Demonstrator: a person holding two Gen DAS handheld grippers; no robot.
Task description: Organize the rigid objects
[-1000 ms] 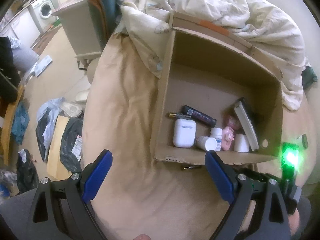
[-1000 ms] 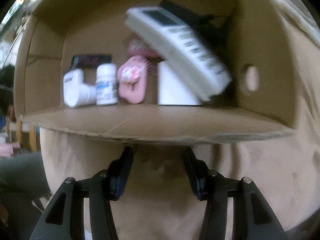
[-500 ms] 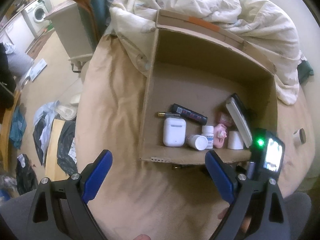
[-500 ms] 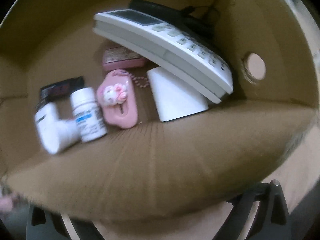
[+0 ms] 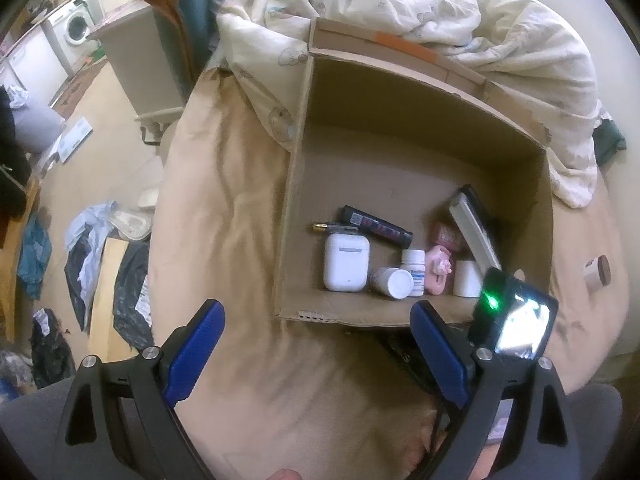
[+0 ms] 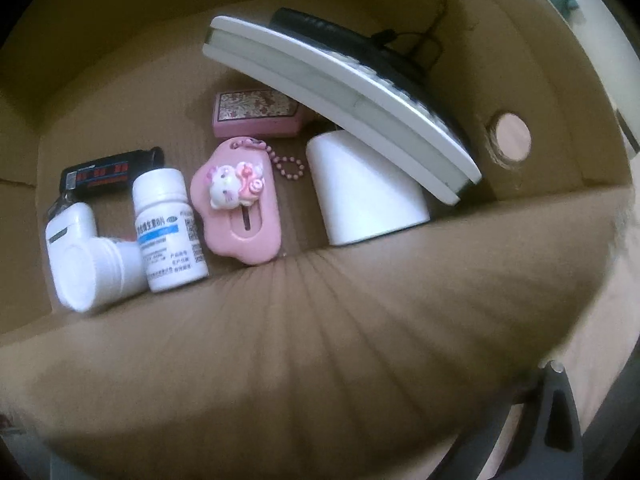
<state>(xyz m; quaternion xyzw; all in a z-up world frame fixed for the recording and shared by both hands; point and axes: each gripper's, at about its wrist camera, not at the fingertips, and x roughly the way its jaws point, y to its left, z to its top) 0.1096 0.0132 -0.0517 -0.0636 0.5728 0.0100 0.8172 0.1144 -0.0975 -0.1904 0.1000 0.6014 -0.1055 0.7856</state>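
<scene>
My left gripper [image 5: 316, 354] hangs over the tan bedsheet [image 5: 224, 240] just short of the cardboard box [image 5: 296, 208], jaws spread wide with nothing in them. Inside the box the earbud case [image 5: 346, 262], two white pill bottles [image 6: 168, 224], a pink charm [image 6: 240, 212], a white cup [image 6: 360, 196] and a remote [image 6: 340, 104] leaning on that cup sit crowded along the near wall. That wall [image 6: 320, 340] fills my right camera and hides the right gripper's fingers; its jaws have just opened out wide, nothing visible between them. Compared with a second ago, the right camera sits much closer to the box.
</scene>
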